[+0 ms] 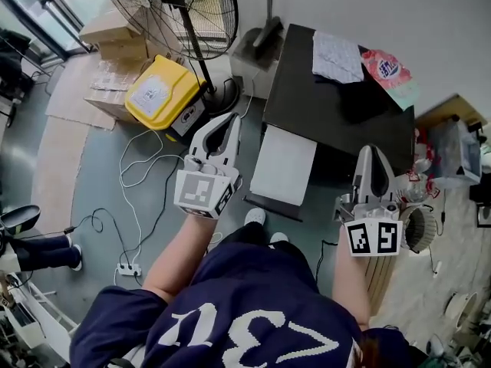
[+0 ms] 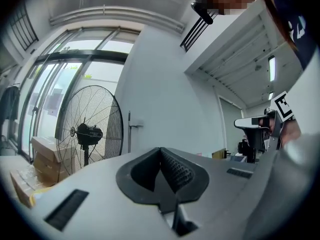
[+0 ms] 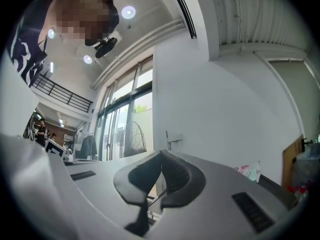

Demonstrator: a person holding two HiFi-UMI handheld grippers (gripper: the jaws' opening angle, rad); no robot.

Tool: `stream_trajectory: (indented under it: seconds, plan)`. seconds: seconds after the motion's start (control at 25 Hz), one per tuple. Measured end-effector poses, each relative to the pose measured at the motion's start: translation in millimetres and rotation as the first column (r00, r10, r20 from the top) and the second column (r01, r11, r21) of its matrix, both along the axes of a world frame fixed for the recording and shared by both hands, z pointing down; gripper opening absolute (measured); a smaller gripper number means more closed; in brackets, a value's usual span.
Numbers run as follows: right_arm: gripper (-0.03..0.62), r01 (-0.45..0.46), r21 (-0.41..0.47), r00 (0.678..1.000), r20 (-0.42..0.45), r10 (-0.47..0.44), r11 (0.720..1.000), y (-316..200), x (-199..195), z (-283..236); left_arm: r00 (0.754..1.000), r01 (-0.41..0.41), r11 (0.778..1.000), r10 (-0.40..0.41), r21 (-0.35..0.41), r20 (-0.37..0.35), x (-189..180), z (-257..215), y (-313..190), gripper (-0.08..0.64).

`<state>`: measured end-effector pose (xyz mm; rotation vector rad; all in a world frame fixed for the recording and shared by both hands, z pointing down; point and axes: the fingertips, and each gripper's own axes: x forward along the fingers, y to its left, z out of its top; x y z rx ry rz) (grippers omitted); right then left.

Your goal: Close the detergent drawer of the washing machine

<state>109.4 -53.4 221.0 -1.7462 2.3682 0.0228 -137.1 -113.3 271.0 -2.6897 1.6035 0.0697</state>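
Atop dark-topped washing machine [image 1: 322, 110], white crumpled cloth [image 1: 336, 56] lying left of pink plastic pouch [image 1: 386, 67]; left of machine, yellow plastic bin [image 1: 159, 90] standing before black metal pedestal fan [image 1: 192, 10].

The fan [image 1: 180, 6], left of the black-topped machine [image 1: 337, 121], was cut off by the top edge. The pink packet [image 1: 386, 69] on the machine bore print too small to read.

Matt black washing machine [image 1: 307, 106]; glossy yellow plastic bin [image 1: 163, 92]; cardboard boxes [image 1: 115, 31].
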Motion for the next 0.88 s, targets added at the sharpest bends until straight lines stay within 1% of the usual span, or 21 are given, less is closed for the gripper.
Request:
stream_trajectory:
  seconds: [0.28, 0.56, 0.68, 0.88]
  plan:
    - [0.015, 0.001, -0.043, 1.0, -0.01, -0.001, 0.999, -30, -6, 17, 1.0, -0.009, 1.0, 0.009, -0.029, -0.008, -4, 19, -29, 0.018]
    - [0.015, 0.061, -0.067, 0.998, -0.016, -0.062, 0.996, -62, -6, 23, 1.0, 0.014, 0.998, -0.015, -0.055, -0.016, 6, 33, -47, 0.018]
    - [0.015, 0.085, -0.074, 0.996, -0.018, -0.086, 0.994, -69, -5, 28, 1.0, 0.013, 0.998, -0.014, -0.062, -0.014, 12, 39, -51, 0.018]
    - [0.016, 0.117, -0.117, 0.993, -0.017, -0.12, 0.986, -73, 1, 48, 1.0, -0.003, 0.997, 0.003, -0.072, -0.004, 21, 49, -51, 0.018]
